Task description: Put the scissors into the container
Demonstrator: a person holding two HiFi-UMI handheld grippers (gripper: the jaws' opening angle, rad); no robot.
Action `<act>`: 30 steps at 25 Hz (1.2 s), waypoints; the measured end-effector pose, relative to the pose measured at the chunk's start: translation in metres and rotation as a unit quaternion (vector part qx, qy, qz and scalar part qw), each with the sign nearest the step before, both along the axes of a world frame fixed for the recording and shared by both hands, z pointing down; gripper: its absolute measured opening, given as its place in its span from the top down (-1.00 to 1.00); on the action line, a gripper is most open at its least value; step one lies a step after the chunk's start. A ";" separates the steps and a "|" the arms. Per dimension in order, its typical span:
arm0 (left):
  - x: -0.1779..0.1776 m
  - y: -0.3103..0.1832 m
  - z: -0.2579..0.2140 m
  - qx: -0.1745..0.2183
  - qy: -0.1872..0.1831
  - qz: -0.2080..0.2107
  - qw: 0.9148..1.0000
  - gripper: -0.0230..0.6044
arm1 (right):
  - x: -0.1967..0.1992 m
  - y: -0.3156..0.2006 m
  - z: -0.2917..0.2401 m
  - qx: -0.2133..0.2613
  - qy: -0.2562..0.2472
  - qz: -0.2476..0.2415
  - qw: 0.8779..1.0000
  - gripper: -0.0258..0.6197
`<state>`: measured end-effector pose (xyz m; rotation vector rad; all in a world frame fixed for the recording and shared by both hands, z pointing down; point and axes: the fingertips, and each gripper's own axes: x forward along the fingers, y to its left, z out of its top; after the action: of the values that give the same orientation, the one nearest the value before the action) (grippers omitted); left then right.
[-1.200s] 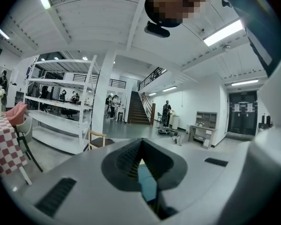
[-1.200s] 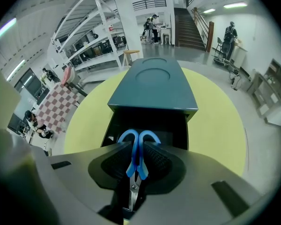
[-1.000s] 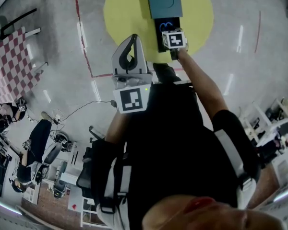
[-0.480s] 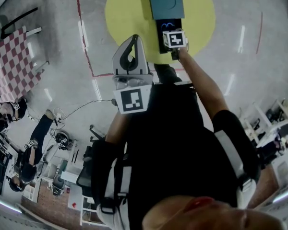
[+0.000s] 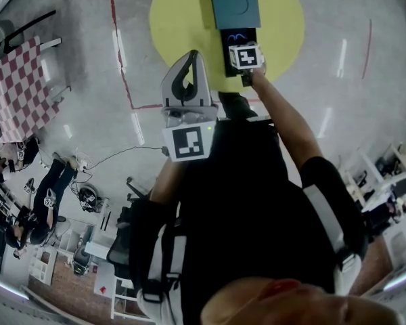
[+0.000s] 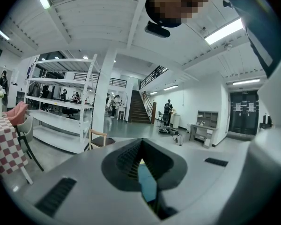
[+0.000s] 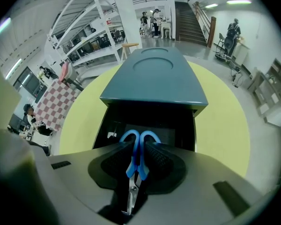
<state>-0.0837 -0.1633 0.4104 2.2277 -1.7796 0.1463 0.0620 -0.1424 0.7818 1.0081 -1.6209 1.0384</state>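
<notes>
Hardly anything moves in this stretch. The right gripper [image 7: 139,147] still hangs at the container [image 7: 154,81], clenched on the scissors [image 7: 133,163], whose blue handles lead over the open black drawer [image 7: 178,121]. So the scissors aren't in yet. The left gripper [image 6: 141,165] stays raised, closed on nothing. It looks lined up to me, with only the lowering and release left.

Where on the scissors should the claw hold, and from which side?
Grip the scissors across the blue handle necks just behind the loops, from the blade end, as the right claw does now. Squeezing that narrow waist holds the blades closed, loops leading toward the open black container.
</notes>
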 end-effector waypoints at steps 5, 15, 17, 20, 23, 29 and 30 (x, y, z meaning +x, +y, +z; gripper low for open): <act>0.002 0.004 -0.002 0.003 0.003 -0.002 1.000 0.94 | -0.001 -0.004 -0.010 0.022 -0.007 -0.004 1.000 0.67; 0.011 0.016 -0.018 0.023 0.005 0.003 1.000 0.94 | 0.013 -0.019 -0.065 0.112 -0.023 -0.002 0.993 0.68; 0.016 0.020 -0.024 0.031 0.006 0.003 0.999 0.94 | 0.014 -0.018 -0.085 0.130 -0.047 0.006 0.990 0.68; 0.024 0.030 -0.032 0.038 0.005 0.001 0.999 0.94 | 0.019 -0.017 -0.119 0.164 -0.074 0.014 0.984 0.74; 0.035 0.041 -0.040 0.041 0.007 -0.001 0.999 0.94 | 0.032 -0.015 -0.152 0.204 -0.084 0.018 0.975 0.83; 0.057 0.072 -0.048 0.044 0.010 -0.015 0.999 0.94 | 0.053 -0.001 -0.213 0.268 -0.123 0.026 0.955 0.92; 0.061 0.077 -0.050 0.043 0.009 -0.017 0.999 0.94 | 0.056 0.002 -0.222 0.277 -0.129 0.025 0.952 0.92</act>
<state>-0.0226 -0.0858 0.3608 2.2481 -1.8471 0.0419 0.1183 -0.1402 0.5602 1.3233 -2.1822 0.7813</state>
